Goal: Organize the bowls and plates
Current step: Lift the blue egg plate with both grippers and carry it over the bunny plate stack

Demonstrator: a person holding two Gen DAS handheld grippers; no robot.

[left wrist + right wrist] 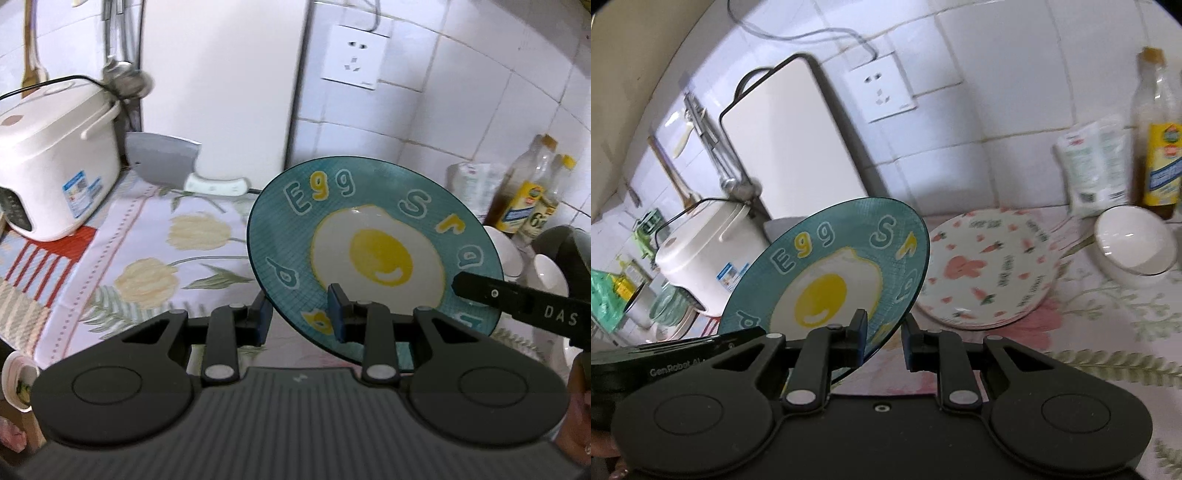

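Observation:
A teal plate with a fried-egg picture (373, 254) is held tilted above the counter. My left gripper (301, 319) straddles its lower rim, one blue pad on each face, and looks closed on it. My right gripper (884, 336) straddles the same plate (827, 280) at its near edge, with a clear gap between the right finger and the rim. The right gripper's finger shows at the right of the left wrist view (517, 302). A white plate with pink carrots and a rabbit (986, 269) lies on the cloth, on a stack. A white bowl (1136, 243) stands to its right.
A white rice cooker (55, 162) stands at the left on the floral cloth (147, 258). A cleaver (166, 162) and a white cutting board (221, 92) lean on the tiled wall. Oil bottles (528, 192) and a white packet (1093, 166) stand at the back right.

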